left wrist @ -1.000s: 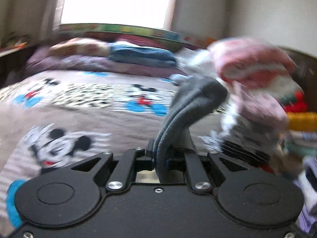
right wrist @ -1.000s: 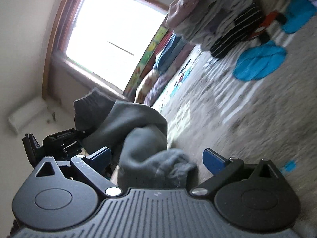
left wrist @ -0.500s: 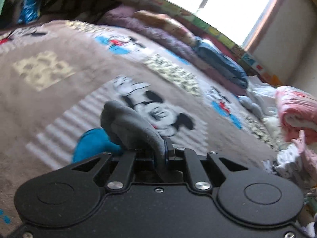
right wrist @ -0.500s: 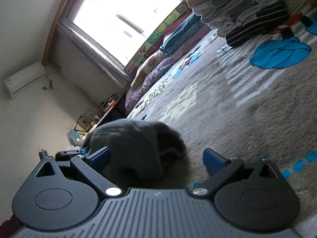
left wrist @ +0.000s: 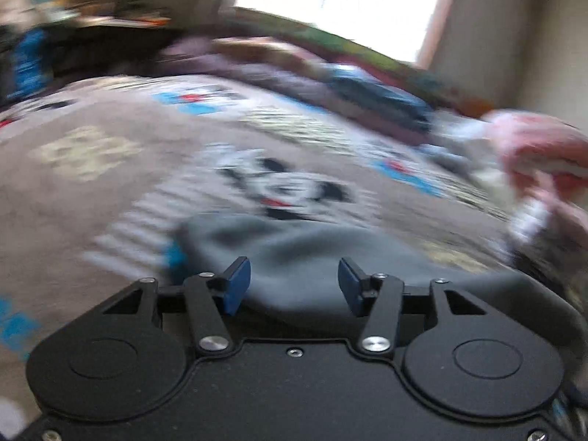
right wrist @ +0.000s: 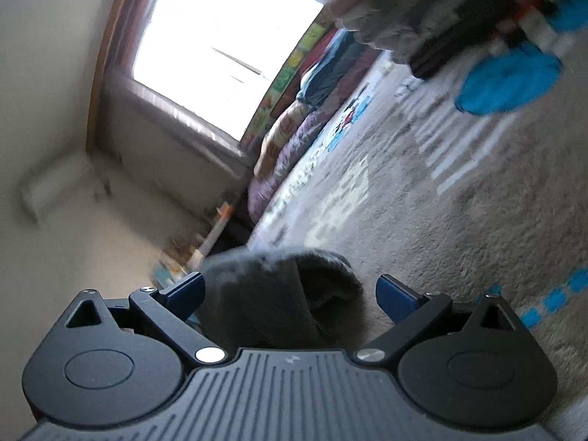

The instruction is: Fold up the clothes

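A grey sock point(left wrist: 294, 250) lies flat on the cartoon-mouse blanket point(left wrist: 110, 191), just past my left gripper point(left wrist: 292, 286). That gripper is open, its blue pads point(left wrist: 237, 286) spread apart above the near edge of the sock. In the right wrist view the same grey sock point(right wrist: 275, 294) sits bunched on the blanket point(right wrist: 477, 220), between the spread fingers of my right gripper point(right wrist: 290, 290), which is open and not pinching it. Both views are blurred by motion.
A heap of unfolded clothes, pink and white, sits at the right point(left wrist: 540, 161); in the right wrist view that clothes heap point(right wrist: 433, 11) appears at top right. Pillows and bedding point(right wrist: 294, 136) line the far side under the window. A cluttered shelf point(left wrist: 55, 36) stands far left.
My left gripper, shut on the grey sock half a second ago, has opened and the sock now lies flat on the blanket. My right gripper stays open beside it.
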`<action>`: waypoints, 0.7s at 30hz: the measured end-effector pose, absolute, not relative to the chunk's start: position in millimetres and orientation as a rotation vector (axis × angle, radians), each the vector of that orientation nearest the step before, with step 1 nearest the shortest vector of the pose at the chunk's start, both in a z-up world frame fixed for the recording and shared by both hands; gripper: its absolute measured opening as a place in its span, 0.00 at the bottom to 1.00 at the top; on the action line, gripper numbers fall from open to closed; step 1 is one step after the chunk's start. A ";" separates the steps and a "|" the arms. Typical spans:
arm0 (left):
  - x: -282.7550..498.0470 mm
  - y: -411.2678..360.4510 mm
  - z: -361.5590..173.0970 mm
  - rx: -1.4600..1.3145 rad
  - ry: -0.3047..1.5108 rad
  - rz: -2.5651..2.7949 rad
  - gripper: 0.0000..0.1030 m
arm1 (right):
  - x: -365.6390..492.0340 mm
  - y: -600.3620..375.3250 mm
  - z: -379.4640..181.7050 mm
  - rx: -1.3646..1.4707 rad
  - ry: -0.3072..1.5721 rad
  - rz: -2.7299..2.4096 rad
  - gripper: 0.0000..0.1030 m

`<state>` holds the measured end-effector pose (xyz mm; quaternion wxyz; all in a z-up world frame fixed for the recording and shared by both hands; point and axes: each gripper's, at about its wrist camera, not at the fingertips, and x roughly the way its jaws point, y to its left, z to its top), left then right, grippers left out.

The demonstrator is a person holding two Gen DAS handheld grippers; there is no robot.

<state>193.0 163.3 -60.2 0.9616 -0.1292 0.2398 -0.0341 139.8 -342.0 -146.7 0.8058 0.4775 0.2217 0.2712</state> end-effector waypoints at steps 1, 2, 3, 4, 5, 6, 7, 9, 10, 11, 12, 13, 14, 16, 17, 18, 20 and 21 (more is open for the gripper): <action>191.6 156.4 -60.7 -0.224 0.482 -0.132 0.56 | 142.8 -344.7 -147.9 1.073 0.478 0.579 0.96; 190.4 147.8 -62.0 -0.168 0.489 -0.183 0.57 | 146.3 -346.6 -148.9 1.119 0.485 0.578 0.96; 189.2 138.7 -63.5 -0.107 0.497 -0.231 0.58 | 152.9 -342.1 -147.4 1.109 0.513 0.586 0.96; 188.5 130.7 -65.6 -0.044 0.502 -0.258 0.60 | 159.6 -337.6 -145.9 1.099 0.542 0.593 0.96; 187.8 123.5 -68.4 0.017 0.503 -0.275 0.61 | 166.3 -333.2 -144.4 1.089 0.571 0.600 0.96; 187.3 118.6 -71.1 0.069 0.505 -0.290 0.63 | 173.0 -328.7 -142.9 1.079 0.599 0.607 0.96; 187.7 116.4 -73.6 0.108 0.508 -0.294 0.64 | 179.6 -324.2 -141.4 1.069 0.628 0.614 0.96; 188.9 113.1 -78.5 0.179 0.515 -0.297 0.65 | 193.0 -315.3 -138.4 1.047 0.685 0.627 0.97; 189.6 111.5 -80.3 0.217 0.516 -0.295 0.67 | 199.6 -310.8 -136.9 1.037 0.714 0.634 0.97; 190.3 110.0 -81.9 0.256 0.516 -0.292 0.69 | 206.3 -306.4 -135.4 1.025 0.742 0.640 0.97; 191.0 108.5 -83.5 0.295 0.515 -0.289 0.72 | 213.0 -301.9 -134.0 1.014 0.770 0.647 0.96; 192.3 106.2 -86.6 0.340 0.514 -0.286 0.73 | 219.2 -297.8 -132.6 1.005 0.796 0.654 0.95; 193.8 103.6 -90.0 0.388 0.511 -0.284 0.74 | 221.4 -296.6 -133.0 1.021 0.801 0.663 0.91; 198.6 100.8 -97.5 0.462 0.508 -0.275 0.74 | 223.0 -293.5 -133.9 1.056 0.800 0.679 0.77; 202.5 101.2 -100.6 0.480 0.504 -0.267 0.74 | 223.6 -291.5 -134.4 1.075 0.795 0.688 0.68; 206.3 101.6 -103.6 0.498 0.498 -0.259 0.71 | 223.8 -288.5 -133.2 1.079 0.781 0.690 0.65; 214.3 101.0 -106.3 0.532 0.489 -0.251 0.55 | 224.7 -280.6 -126.6 1.060 0.741 0.697 0.48; 218.3 100.6 -106.5 0.545 0.489 -0.255 0.44 | 226.9 -277.3 -121.2 1.048 0.724 0.699 0.47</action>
